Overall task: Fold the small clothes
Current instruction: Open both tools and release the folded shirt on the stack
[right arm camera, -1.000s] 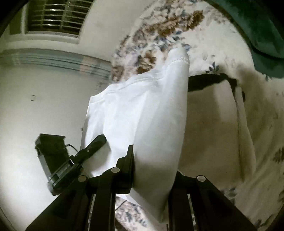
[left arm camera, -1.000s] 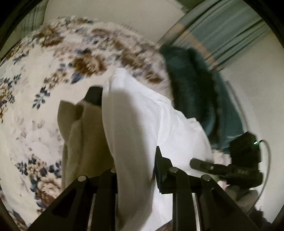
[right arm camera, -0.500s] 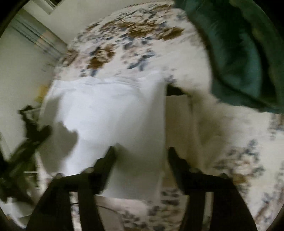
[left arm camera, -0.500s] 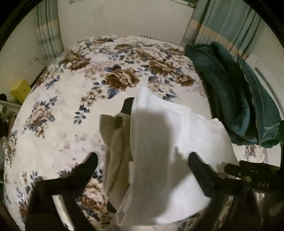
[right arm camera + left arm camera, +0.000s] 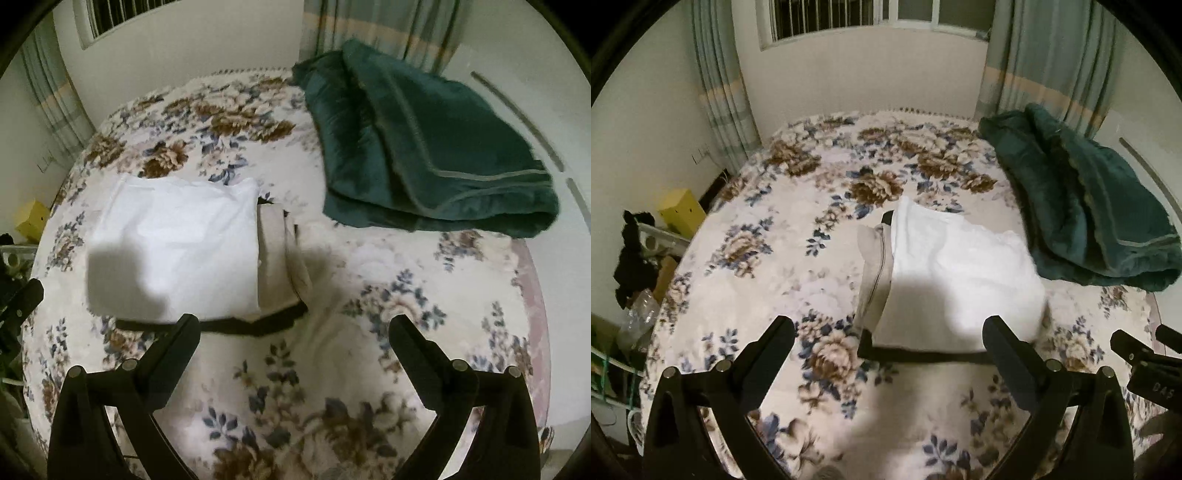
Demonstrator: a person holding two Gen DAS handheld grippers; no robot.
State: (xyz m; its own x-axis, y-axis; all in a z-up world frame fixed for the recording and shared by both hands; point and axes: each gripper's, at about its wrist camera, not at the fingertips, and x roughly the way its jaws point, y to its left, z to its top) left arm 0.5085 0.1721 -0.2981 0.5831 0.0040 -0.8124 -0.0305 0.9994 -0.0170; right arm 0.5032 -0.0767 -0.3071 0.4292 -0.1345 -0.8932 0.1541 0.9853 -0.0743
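Left gripper (image 5: 886, 332) and right gripper (image 5: 295, 328) above the floral bedspread (image 5: 820, 184), jaws spread wide, holding nothing; beyond them a folded white garment (image 5: 956, 266) on a beige garment (image 5: 873, 273); farther, a green blanket (image 5: 417, 147), curtains (image 5: 1052, 62)

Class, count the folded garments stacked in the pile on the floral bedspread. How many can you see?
3: a white garment on top, a beige garment under it showing at one side, and a black garment at the bottom, only its edge visible. More could be hidden underneath.
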